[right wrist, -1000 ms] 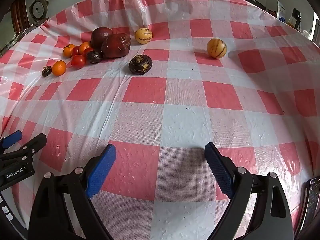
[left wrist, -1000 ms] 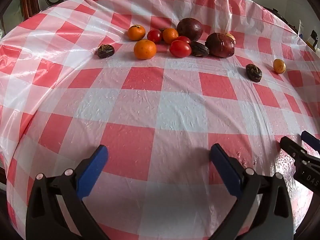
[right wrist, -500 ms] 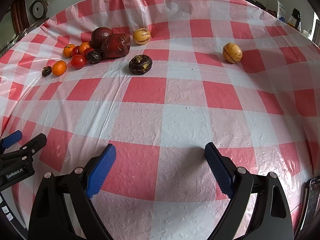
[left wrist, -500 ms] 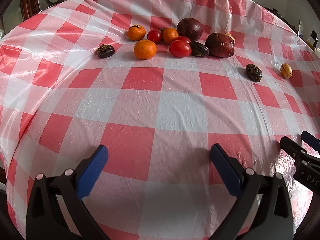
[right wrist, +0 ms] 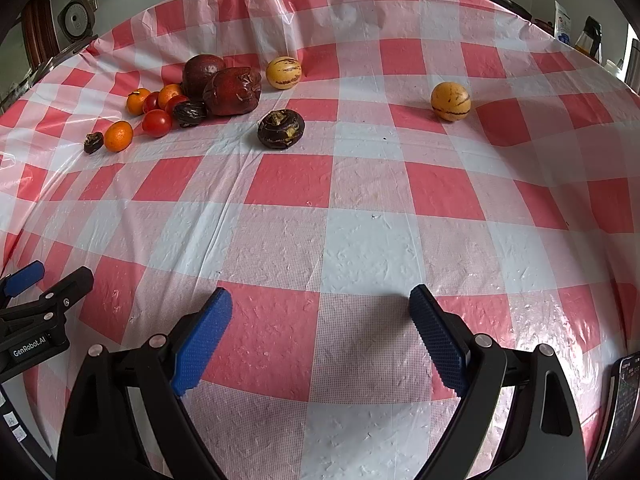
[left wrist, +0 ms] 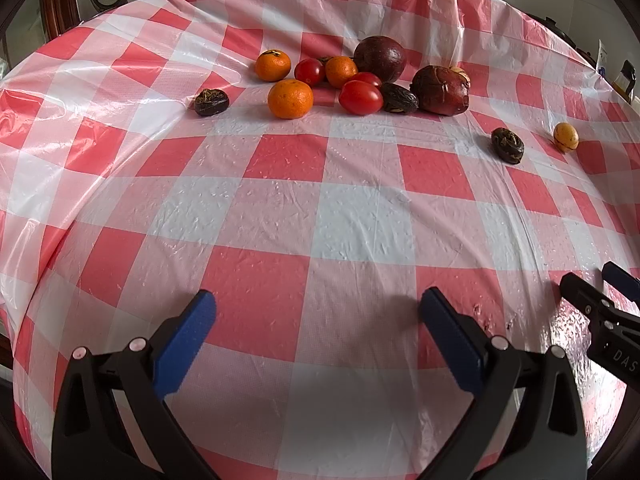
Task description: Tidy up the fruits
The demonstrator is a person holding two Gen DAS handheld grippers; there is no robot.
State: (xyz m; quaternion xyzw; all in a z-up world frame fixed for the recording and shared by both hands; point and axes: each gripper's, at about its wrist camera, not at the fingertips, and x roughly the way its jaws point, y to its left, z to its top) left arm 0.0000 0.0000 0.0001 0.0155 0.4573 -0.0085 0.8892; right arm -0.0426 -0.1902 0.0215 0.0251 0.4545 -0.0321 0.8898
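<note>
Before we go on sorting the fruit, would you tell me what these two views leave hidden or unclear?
- Left wrist view: a yellow striped fruit shows only as a sliver behind the wrinkled dark red fruit.
- Left wrist view: a dark item is mostly hidden behind a tomato and an orange; its kind is unclear.
- Right wrist view: a screen is cut off by the right edge, its text too small.

Three tangerines (left wrist: 290, 99); three tomatoes (left wrist: 360, 97); two melons (right wrist: 450, 101)

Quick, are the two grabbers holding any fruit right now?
Left gripper: open, holding nothing.
Right gripper: open, holding nothing.
</note>
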